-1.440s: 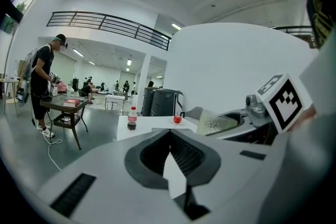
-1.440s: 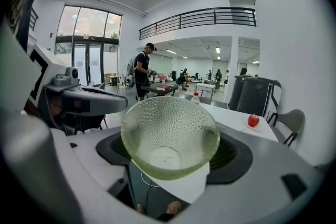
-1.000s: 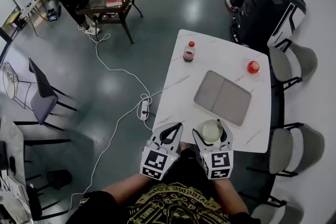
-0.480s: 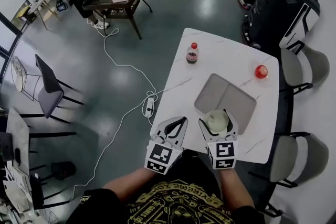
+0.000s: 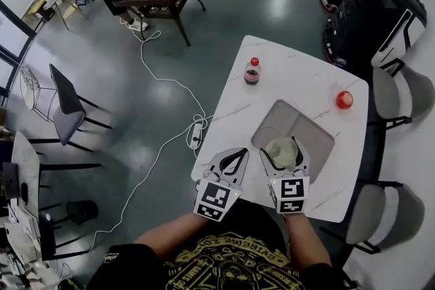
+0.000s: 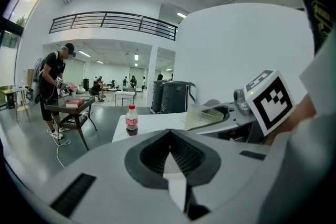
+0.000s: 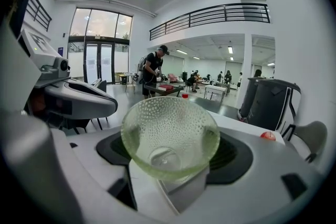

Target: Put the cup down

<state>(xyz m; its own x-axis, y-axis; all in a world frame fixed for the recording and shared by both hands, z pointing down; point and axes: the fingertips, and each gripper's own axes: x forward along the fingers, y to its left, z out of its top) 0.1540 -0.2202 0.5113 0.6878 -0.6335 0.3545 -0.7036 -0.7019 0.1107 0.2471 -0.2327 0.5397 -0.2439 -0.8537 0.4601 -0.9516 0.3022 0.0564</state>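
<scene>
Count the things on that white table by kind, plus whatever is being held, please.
Bottle: 1
Red round thing: 1
Mat: 1
Cup: 1, held, not set down
Total: 4

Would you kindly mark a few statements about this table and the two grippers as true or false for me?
1. The right gripper is shut on a clear dimpled cup. True.
2. The left gripper holds the bottle. False: its jaws are together on nothing, and the bottle stands on the far side of the table.
3. The bottle has a red cap. True.
4. The round red thing lies on the grey mat. False: the round red thing sits on the bare table top, beyond the grey mat towards the far right corner.
</scene>
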